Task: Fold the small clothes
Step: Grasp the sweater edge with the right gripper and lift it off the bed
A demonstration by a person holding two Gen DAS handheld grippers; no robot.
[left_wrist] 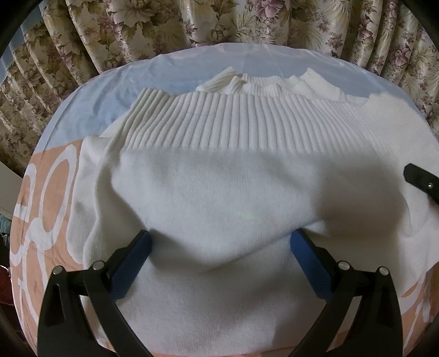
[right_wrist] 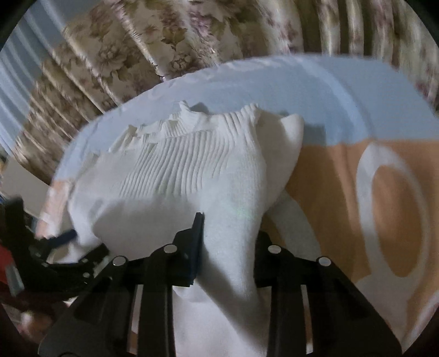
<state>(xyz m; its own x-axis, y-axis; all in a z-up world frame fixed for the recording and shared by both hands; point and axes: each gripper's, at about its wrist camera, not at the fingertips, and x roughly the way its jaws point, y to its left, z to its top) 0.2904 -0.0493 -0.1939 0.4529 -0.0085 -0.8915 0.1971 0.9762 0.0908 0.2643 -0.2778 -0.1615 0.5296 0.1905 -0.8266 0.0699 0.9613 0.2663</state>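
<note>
A white knit sweater (left_wrist: 219, 186) with a ribbed band (left_wrist: 233, 123) lies on a cloth-covered table. My left gripper (left_wrist: 219, 241) is open, its blue pads (left_wrist: 131, 263) wide apart with a folded edge of the sweater lying between them. My right gripper (right_wrist: 227, 241) is shut on a bunched fold of the sweater (right_wrist: 233, 219), lifted slightly. The right gripper's finger shows at the right edge of the left wrist view (left_wrist: 419, 178). The left gripper shows at the lower left of the right wrist view (right_wrist: 63, 239).
The table cloth (left_wrist: 55, 192) is orange with white rings near me and pale blue (right_wrist: 301, 90) farther away. Floral curtains (left_wrist: 192, 24) hang close behind the table's far edge.
</note>
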